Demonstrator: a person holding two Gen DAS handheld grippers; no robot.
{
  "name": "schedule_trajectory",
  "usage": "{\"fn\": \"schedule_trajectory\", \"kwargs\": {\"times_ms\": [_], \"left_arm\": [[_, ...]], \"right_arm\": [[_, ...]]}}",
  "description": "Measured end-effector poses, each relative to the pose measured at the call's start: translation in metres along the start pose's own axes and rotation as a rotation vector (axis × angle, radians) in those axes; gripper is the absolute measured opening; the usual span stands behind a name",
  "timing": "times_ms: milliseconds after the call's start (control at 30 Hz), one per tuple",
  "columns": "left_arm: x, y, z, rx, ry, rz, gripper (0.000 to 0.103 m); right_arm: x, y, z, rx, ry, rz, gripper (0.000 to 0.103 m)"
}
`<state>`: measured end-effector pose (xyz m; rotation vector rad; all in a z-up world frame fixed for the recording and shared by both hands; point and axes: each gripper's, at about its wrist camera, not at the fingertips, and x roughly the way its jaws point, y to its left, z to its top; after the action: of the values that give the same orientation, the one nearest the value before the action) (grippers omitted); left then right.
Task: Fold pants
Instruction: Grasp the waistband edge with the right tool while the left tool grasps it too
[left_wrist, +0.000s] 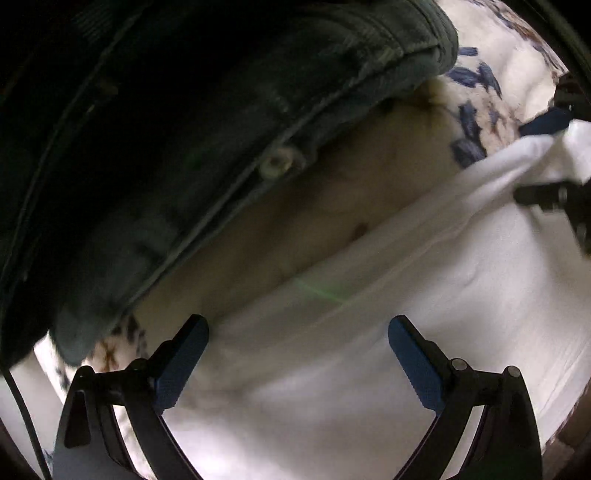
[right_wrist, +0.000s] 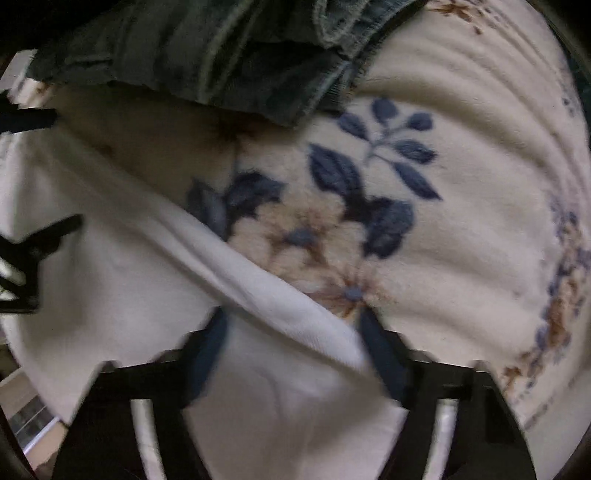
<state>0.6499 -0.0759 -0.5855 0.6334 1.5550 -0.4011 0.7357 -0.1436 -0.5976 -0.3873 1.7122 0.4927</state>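
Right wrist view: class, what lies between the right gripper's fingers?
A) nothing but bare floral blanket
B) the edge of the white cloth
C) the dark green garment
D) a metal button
B: the white cloth's folded edge runs across the gap of the right gripper, while the dark green garment lies far off at the top.

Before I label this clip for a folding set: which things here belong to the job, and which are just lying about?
Job:
white pants
left tool, open above them
right tool, fabric edge between its fingers

Lying about:
dark green garment
floral blanket underneath
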Motion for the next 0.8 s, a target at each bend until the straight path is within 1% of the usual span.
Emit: {"fn": "schedule_trajectory", "kwargs": {"times_ms": [33, 67, 100, 133, 167, 200, 233, 267, 300, 367, 400, 467, 500, 567, 633, 700, 733, 767, 800], "left_arm": [[-0.003, 0.001, 0.000, 0.003, -0.010, -0.015, 0.095], [-0.005, 0.003, 0.000, 0.000, -0.018, -0.032, 0.084], [-0.009, 0.005, -0.001, -0.008, -0.020, -0.055, 0.077], [-0.011, 0.005, -0.002, -0.009, -0.025, -0.059, 0.074], [-0.014, 0.005, -0.003, -0.004, -0.030, -0.060, 0.069], [-0.018, 0.004, -0.006, 0.005, -0.037, -0.064, 0.060], [-0.019, 0.004, -0.007, 0.012, -0.039, -0.067, 0.055], [-0.022, 0.003, -0.010, 0.015, -0.036, -0.066, 0.045], [-0.026, -0.001, -0.014, 0.015, -0.045, -0.076, 0.029], [-0.038, -0.002, -0.025, 0.001, -0.053, -0.112, 0.015], [-0.047, -0.004, -0.032, -0.002, -0.065, -0.113, 0.012], [-0.072, -0.007, -0.049, -0.014, -0.098, -0.103, 0.009], [-0.084, -0.007, -0.058, -0.033, -0.113, -0.101, 0.009], [-0.110, -0.006, -0.079, -0.087, -0.137, -0.100, 0.009], [-0.140, -0.007, -0.111, -0.171, -0.155, -0.119, 0.009], [-0.165, -0.014, -0.148, -0.251, -0.171, -0.137, 0.009], [-0.174, -0.026, -0.164, -0.297, -0.168, -0.159, 0.009], [-0.178, -0.039, -0.170, -0.333, -0.168, -0.168, 0.009], [-0.180, -0.048, -0.191, -0.377, -0.167, -0.176, 0.009]], "right_arm": [[-0.001, 0.000, 0.000, -0.002, -0.011, 0.012, 0.036], [-0.004, -0.001, 0.000, -0.012, -0.023, 0.020, 0.024], [-0.007, -0.002, 0.000, -0.020, -0.031, 0.024, 0.017], [-0.011, -0.001, -0.002, -0.035, -0.049, 0.024, 0.016], [-0.016, 0.000, -0.005, -0.051, -0.067, 0.029, 0.013], [-0.021, -0.002, -0.007, -0.052, -0.081, 0.045, 0.011], [-0.025, -0.002, -0.011, -0.050, -0.093, 0.061, 0.011], [-0.030, -0.004, -0.014, -0.041, -0.104, 0.077, 0.010], [-0.036, -0.009, -0.016, -0.021, -0.118, 0.104, 0.010], [-0.041, -0.013, -0.024, 0.006, -0.136, 0.129, 0.009], [-0.045, -0.015, -0.026, 0.024, -0.151, 0.132, 0.009], [-0.051, -0.017, -0.033, 0.058, -0.168, 0.140, 0.009], [-0.059, -0.014, -0.046, 0.071, -0.174, 0.146, 0.009], [-0.071, -0.011, -0.059, 0.106, -0.190, 0.159, 0.009], [-0.089, -0.004, -0.079, 0.138, -0.210, 0.184, 0.009], [-0.097, 0.011, -0.106, 0.172, -0.226, 0.197, 0.009], [-0.103, 0.020, -0.121, 0.188, -0.232, 0.201, 0.009], [-0.108, 0.032, -0.138, 0.200, -0.235, 0.194, 0.009], [-0.108, 0.047, -0.146, 0.209, -0.235, 0.190, 0.009]]}}
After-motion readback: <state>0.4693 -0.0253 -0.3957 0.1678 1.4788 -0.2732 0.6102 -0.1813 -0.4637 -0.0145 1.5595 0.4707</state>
